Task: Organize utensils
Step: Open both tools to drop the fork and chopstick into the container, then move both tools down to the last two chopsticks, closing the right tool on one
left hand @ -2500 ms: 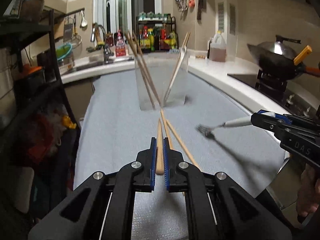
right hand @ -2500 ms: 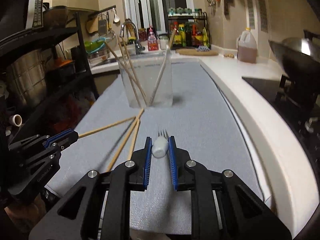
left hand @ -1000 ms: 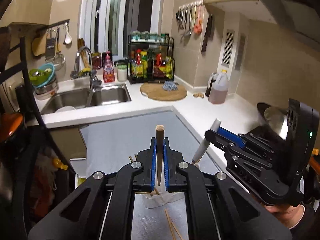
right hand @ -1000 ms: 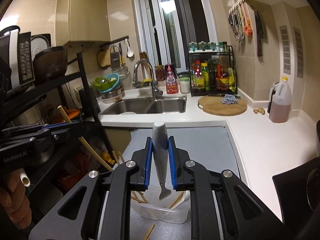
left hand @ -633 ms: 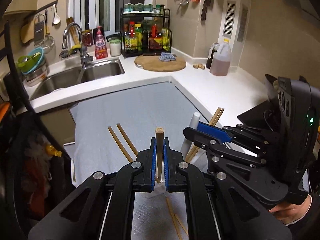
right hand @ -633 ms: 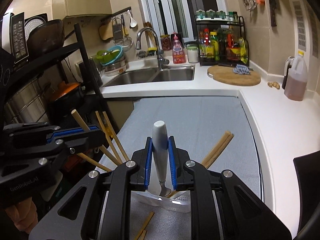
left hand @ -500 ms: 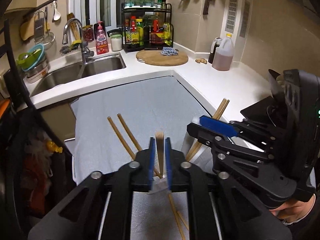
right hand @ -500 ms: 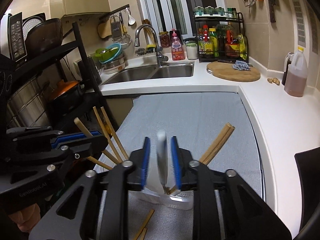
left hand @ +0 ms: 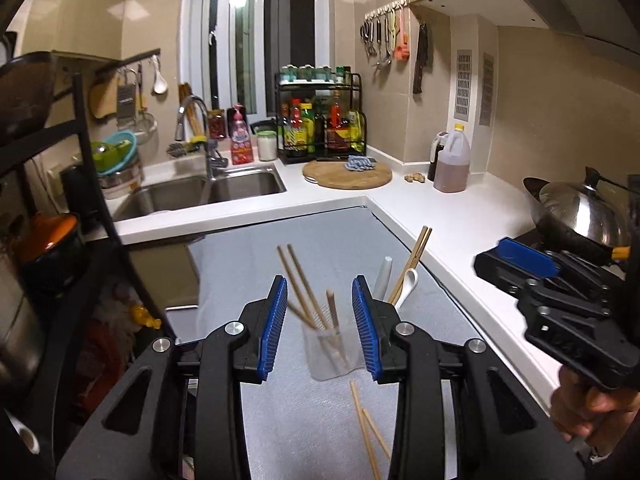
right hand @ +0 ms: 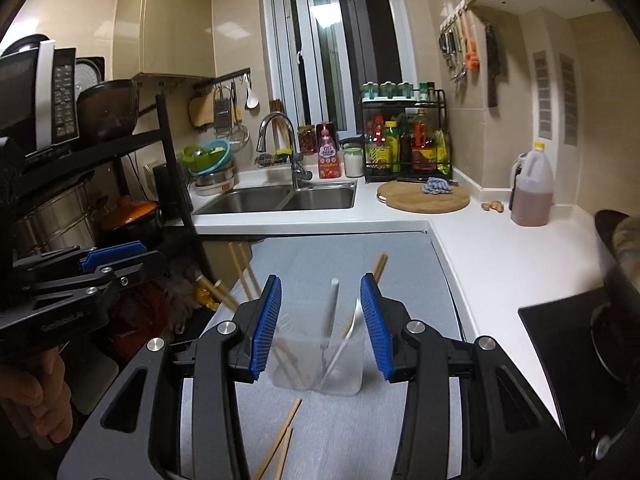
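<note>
A clear plastic holder [left hand: 330, 352] stands on the grey mat [left hand: 320, 240] and holds several wooden chopsticks [left hand: 296, 276], a white-handled fork [left hand: 382, 276] and a white spoon [left hand: 408, 282]. My left gripper [left hand: 320, 322] is open and empty, right above the holder. My right gripper [right hand: 320, 322] is open and empty above the same holder [right hand: 320, 368], with the fork handle [right hand: 331, 304] standing between its jaws. Two loose chopsticks [left hand: 368, 432] lie on the mat in front of the holder; they also show in the right wrist view [right hand: 280, 448].
A white counter [left hand: 460, 220] wraps the mat at back and right, with a sink [left hand: 200, 192], a cutting board [left hand: 348, 174], an oil jug [left hand: 452, 164] and a wok [left hand: 576, 216] on the stove. A black shelf rack [right hand: 100, 184] stands at the left.
Both grippers have opened. The chopstick from the left one and the fork from the right one now stand in the holder. Both grippers have lifted a little.
</note>
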{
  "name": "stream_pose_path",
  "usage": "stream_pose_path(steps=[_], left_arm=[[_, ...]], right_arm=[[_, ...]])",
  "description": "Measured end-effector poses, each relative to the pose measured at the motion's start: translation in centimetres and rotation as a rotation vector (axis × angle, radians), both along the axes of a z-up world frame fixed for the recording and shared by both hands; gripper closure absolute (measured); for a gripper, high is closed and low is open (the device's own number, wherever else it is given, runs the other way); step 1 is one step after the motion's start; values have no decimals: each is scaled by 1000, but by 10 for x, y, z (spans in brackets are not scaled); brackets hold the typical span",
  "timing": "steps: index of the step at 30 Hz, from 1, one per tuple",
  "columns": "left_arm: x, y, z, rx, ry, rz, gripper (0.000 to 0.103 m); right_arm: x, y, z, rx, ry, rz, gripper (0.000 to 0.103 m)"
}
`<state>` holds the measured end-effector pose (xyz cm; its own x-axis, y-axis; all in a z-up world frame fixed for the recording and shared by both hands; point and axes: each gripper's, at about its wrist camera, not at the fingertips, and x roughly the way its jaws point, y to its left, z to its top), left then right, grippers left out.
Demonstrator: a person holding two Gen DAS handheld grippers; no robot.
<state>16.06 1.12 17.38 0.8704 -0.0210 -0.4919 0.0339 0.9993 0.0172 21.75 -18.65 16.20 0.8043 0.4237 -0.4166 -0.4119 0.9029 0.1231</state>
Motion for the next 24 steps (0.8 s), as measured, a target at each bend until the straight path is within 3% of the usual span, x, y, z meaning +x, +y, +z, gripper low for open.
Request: stream_pose_path(steps=[10, 18, 24], left_arm=[[-67, -2, -33, -19, -9, 25, 69], [-99, 8, -79, -29, 6, 28, 69], [-122, 12, -132, -39, 24, 44, 84]], right_arm=[[-89, -5, -51, -15, 36, -20, 61], [-120, 0, -115, -47, 141, -24, 61], [-132, 7, -162, -96, 214, -13, 61]])
